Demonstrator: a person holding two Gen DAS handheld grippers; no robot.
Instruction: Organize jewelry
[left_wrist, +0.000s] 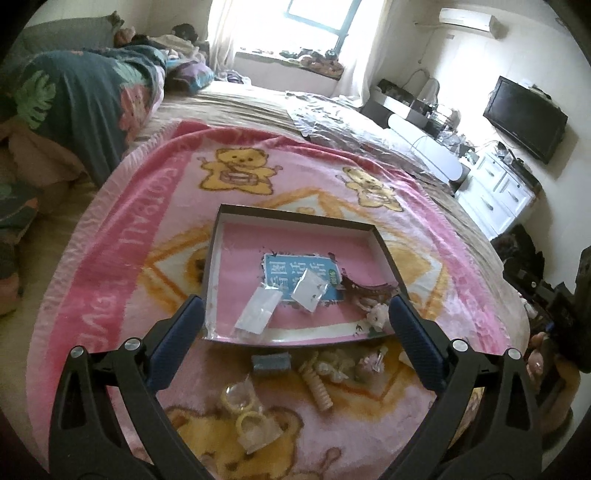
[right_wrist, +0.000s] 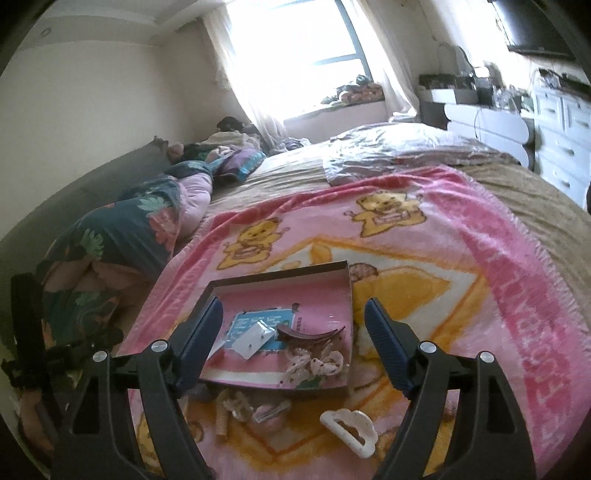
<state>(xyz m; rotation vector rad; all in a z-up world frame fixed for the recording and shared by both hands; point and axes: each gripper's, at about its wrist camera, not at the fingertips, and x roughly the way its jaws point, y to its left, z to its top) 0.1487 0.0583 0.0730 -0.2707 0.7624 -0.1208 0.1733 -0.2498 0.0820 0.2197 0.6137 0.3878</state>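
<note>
Pink-lined shallow box (left_wrist: 229, 236) sits on the bear blanket (left_wrist: 155, 192), holding two small plastic packets (left_wrist: 258, 308), a brown hair claw (right_wrist: 310, 334) and a polka-dot bow (right_wrist: 314, 363). Left gripper (left_wrist: 295, 314) and right gripper (right_wrist: 293, 321) both hang above, jaws wide and empty.

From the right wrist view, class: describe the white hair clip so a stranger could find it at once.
Start at the pink bear blanket on the bed, then find the shallow box lying on it. The white hair clip lies on the blanket outside the box's near edge, alone among its neighbours in being plain white, scalloped and arch-shaped.
</note>
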